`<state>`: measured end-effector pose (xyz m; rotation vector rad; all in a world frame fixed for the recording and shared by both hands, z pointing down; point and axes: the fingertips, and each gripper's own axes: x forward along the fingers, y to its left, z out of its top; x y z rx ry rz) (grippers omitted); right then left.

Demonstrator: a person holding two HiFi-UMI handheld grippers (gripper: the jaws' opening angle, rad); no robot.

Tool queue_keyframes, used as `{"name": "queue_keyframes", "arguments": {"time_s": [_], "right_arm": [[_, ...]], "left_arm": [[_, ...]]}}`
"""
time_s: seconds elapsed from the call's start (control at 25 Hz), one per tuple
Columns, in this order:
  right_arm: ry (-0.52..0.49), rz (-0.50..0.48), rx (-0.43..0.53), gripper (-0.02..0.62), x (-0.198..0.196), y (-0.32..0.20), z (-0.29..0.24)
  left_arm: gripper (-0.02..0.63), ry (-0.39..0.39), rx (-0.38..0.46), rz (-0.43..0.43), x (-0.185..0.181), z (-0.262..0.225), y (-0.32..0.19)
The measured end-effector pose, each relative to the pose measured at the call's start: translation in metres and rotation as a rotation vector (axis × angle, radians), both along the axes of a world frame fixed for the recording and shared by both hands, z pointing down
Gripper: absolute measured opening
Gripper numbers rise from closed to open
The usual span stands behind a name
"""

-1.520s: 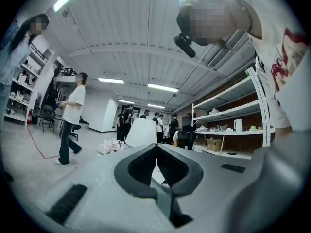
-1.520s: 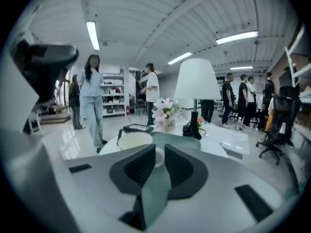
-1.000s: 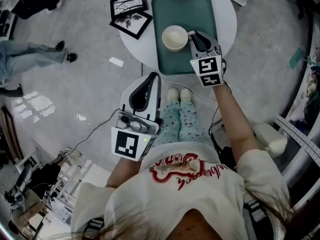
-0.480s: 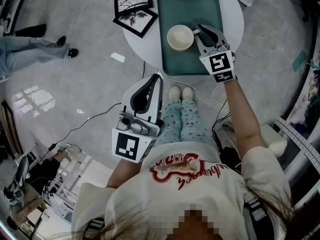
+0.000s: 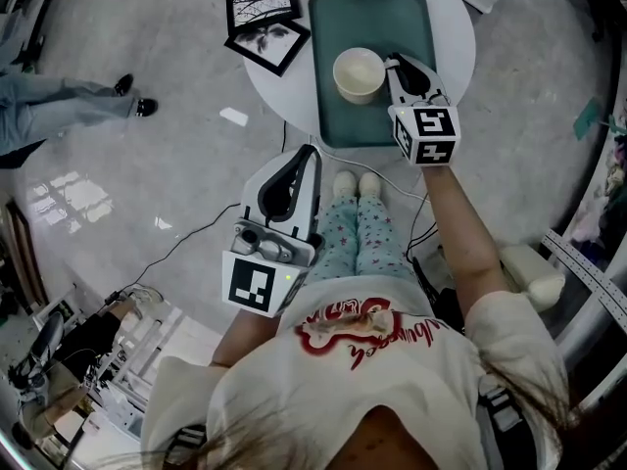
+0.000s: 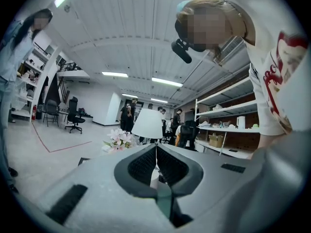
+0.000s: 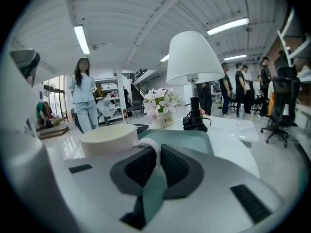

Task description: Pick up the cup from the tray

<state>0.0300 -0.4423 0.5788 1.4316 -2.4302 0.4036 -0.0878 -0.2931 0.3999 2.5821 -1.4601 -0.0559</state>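
The green tray (image 5: 377, 116) lies on a round white table (image 5: 456, 37). The cup (image 5: 359, 74), cream in colour, stands on the tray, in its middle part and closer to its left edge. The right gripper (image 5: 400, 65) reaches over the near right part of the tray. Its jaws are closed on the handle (image 7: 153, 152) of the cup, and the handle is pressed between the two pads. The cup's bottom appears to rest on the tray. The left gripper (image 5: 306, 155) is held well apart from the tray, on the near side and lower, above the person's legs (image 5: 358, 228). Its jaws are together with nothing between them. Two picture frames (image 5: 263, 23) lie just to the left of the tray. Beyond its far edge stand a lamp (image 7: 194, 57) and some flowers (image 7: 163, 101).
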Motion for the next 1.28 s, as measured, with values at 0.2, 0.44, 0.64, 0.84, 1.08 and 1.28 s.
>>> {"name": "queue_keyframes", "arguments": {"time_s": [0.2,0.44,0.64,0.84,1.08,1.28], "right_arm": [[-0.034,0.075,0.023,0.046,0.01,0.007,-0.072],[-0.062,0.062,0.134,0.046,0.023,0.027,-0.207],[-0.098,0.017,0.132,0.046,0.039,0.071,-0.271],[-0.033,-0.024,0.11,0.046,0.049,0.097,-0.27],[-0.082,-0.053,0.117,0.046,0.048,0.109,-0.271],[-0.136,-0.068,0.144,0.046,0.054,0.119,-0.282]], "left_arm": [[0.015,0.011,0.055,0.014,0.004,-0.025,0.005],[0.015,0.011,0.133,0.016,0.01,-0.075,-0.001],[0.015,-0.016,0.201,-0.008,0.0,-0.116,0.003],[0.015,-0.016,0.227,-0.024,0.001,-0.126,0.003],[0.015,-0.025,0.226,-0.024,0.013,-0.121,0.011],[0.015,-0.049,0.226,-0.075,0.008,-0.121,0.027]]}}
